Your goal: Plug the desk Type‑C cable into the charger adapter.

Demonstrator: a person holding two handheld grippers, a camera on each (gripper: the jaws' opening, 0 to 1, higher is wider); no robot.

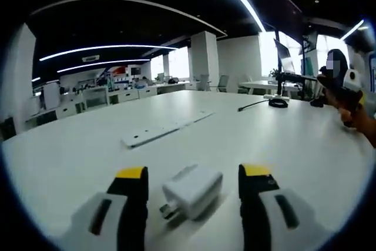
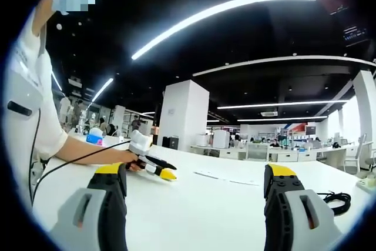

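- White table (image 1: 294, 145): landmark for this entry; a broad pale top, bare over most of its surface in both views.
- Left gripper (image 1: 192, 189): in the left gripper view its two yellow-tipped black jaws rise from the bottom, spread wide, gripping nothing. In the right gripper view it sits low over the table at far left, held in the person's hand (image 2: 130, 158), yellow tip pointing right.
- Charger adapter (image 1: 192, 191): white block lying on the table between the left gripper's jaws, apart from both; its metal plug end points toward the lower left of the view.
- White strip (image 1: 165, 129): flat, long piece lying on the table beyond the adapter, near the table's middle.
- Type-C cable (image 1: 276, 103): black, coiled on the far right part of the table, one end trailing left; well apart from the adapter. In the right gripper view a black coil lies on the table at lower right, just beyond the right jaw.
- Right gripper (image 2: 196, 195): in the right gripper view its jaws are spread wide over the table, with nothing between them. In the left gripper view it shows at far right, above the table's edge, in a hand.
- Person's sleeve (image 2: 41, 127): white, far left of the right gripper view, above the table.
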